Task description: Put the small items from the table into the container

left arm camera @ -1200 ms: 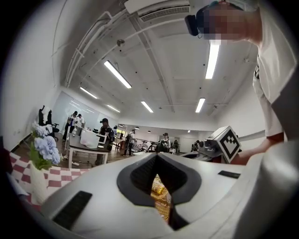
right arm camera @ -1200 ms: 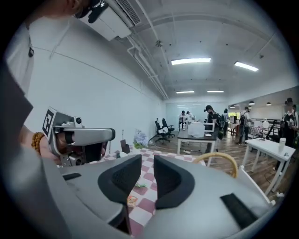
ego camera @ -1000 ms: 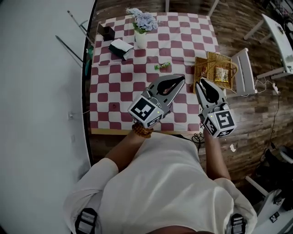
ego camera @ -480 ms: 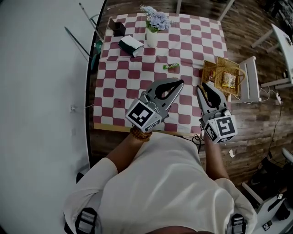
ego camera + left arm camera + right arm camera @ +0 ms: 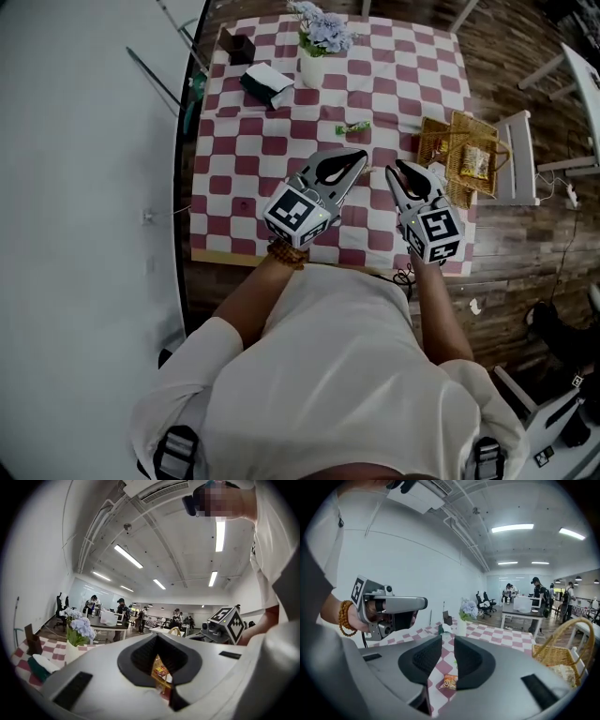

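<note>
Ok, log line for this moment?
left gripper: shut, empty | right gripper: open, empty | orange packet, green packet: on table | basket: holds snack packet

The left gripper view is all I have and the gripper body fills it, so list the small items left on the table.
Observer: A green packet lies on the checked tablecloth, between the vase and the wicker basket.
Operator: Now report anything nearer the grippers.
Observer: An orange snack packet lies on the cloth, seen through the gap between the fingers of the right gripper.
Operator: State whether those fingers touch it.
Observer: No; they stand apart with nothing between them, and the packet lies on the cloth beyond.
</note>
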A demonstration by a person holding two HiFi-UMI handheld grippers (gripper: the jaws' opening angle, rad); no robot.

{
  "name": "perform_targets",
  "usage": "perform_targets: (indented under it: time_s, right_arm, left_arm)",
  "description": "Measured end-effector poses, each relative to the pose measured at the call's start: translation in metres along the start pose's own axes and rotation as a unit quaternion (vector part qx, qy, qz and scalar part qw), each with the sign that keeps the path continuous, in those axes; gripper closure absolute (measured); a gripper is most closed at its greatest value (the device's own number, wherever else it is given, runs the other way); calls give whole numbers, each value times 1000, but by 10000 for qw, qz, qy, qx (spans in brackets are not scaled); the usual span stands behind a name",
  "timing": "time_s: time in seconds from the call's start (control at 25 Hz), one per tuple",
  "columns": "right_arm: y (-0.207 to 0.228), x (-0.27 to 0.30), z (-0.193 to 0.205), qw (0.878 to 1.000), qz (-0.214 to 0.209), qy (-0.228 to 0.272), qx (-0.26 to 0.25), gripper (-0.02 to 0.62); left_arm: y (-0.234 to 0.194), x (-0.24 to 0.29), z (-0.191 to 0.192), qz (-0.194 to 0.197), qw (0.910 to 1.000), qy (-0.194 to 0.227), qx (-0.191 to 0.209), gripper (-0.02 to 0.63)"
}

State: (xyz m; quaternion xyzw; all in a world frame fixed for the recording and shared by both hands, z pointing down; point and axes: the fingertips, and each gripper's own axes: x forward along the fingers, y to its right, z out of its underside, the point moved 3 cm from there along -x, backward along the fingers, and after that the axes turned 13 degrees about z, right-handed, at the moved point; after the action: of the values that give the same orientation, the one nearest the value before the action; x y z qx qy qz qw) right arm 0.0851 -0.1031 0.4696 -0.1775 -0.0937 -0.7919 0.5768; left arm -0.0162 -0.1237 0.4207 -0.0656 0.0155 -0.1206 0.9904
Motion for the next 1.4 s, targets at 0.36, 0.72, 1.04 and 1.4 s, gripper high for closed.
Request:
perform_targets:
  time_s: [0.36,0.72,1.04,1.4]
  right_arm:
    - [-20,93,98,9891,-406,-1323,-500,489]
    - [-41,146,183,9648,-782,-2379,-802,449]
    - [-44,156,227,9457,-787,-2904,-1231,471]
    - [-29,142,201,9646,-633,-2428,-816,558]
  left_arm:
    - [-47,4,89,-49,9975,-588,-390,581]
    - [-72,14,165,66,9902,-992,-984,581]
    - [-76,15,184,14,9874,-1087,-1153,581]
    - [-69,12,166,-25,9894,-943,-1108,581]
